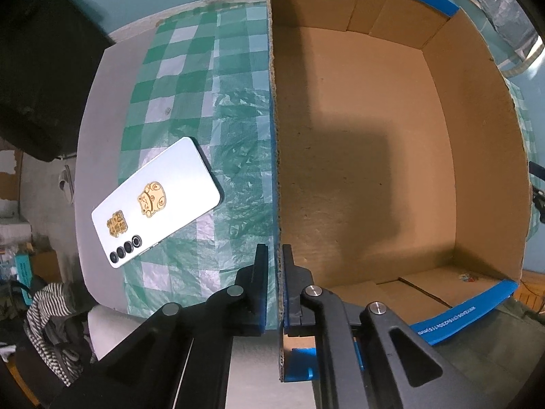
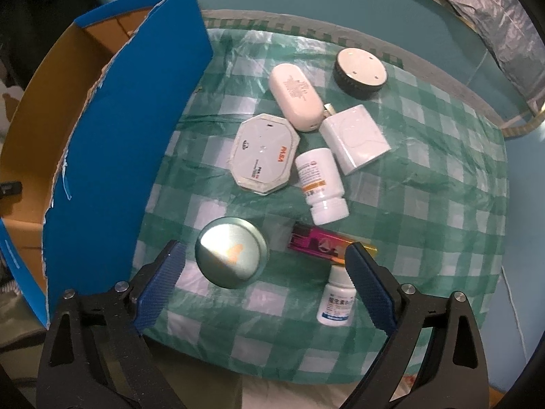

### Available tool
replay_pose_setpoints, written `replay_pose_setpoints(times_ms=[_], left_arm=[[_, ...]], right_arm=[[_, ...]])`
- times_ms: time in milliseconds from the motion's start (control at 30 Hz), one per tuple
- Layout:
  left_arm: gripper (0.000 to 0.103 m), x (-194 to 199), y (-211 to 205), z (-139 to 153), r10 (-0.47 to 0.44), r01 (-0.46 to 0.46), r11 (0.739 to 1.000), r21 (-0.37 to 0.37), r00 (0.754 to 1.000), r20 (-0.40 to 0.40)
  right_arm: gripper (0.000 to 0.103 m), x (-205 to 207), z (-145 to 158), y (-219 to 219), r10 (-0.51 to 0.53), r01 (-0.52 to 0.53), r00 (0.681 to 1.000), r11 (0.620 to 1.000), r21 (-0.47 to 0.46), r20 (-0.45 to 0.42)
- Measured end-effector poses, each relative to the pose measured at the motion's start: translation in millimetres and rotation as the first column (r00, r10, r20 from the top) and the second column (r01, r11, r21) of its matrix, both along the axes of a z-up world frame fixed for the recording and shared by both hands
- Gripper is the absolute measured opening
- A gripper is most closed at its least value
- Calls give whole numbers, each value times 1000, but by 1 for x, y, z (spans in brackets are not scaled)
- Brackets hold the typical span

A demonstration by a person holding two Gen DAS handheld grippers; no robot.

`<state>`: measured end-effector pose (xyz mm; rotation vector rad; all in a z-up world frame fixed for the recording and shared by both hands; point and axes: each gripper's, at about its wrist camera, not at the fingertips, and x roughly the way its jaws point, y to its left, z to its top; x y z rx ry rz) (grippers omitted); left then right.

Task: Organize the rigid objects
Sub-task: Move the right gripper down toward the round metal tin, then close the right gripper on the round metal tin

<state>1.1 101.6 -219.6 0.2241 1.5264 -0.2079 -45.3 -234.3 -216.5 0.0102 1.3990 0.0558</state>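
The round silver metal tin [image 2: 232, 253] lies flat on the green-and-white checked cloth [image 2: 425, 204], between the wide-spread jaws of the right claw [image 2: 264, 255], nearer its left finger, untouched. The left claw [image 1: 275, 266] is clamped onto the near wall of the blue-edged brown cardboard box [image 1: 374, 153]; a white phone [image 1: 156, 201] lies left of it.

Both tools: left tool [image 1: 274, 266] & right tool [image 2: 264, 266], black linkage arms, silver pivot screws, blue ribbed pads.
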Motion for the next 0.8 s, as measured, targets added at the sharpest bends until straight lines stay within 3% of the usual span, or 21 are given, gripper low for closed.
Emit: replay_pose_setpoints(times_ms=[100, 300, 367, 467, 800], left_arm=[[7, -1, 1, 0, 11, -11, 1000, -2, 1000, -9], [7, 0, 3, -2, -2, 2, 1000, 1, 1000, -10], [7, -1, 4, -2, -1, 1, 1000, -3, 1000, -13], [7, -2, 1, -2, 3, -3, 1000, -2, 1000, -10], [7, -7, -3, 3, -28, 28, 1000, -1, 1000, 11]], right_arm=[[81, 3, -5, 6, 23, -23, 1000, 1000, -9, -9], [69, 8, -15, 11, 33, -33, 999, 999, -6, -36], [56, 9, -19, 12, 30, -31, 998, 1000, -5, -54], [45, 10, -23, 12, 24, -23, 998, 1000, 6, -66], [45, 13, -15, 13, 1, 0, 998, 1000, 4, -65]])
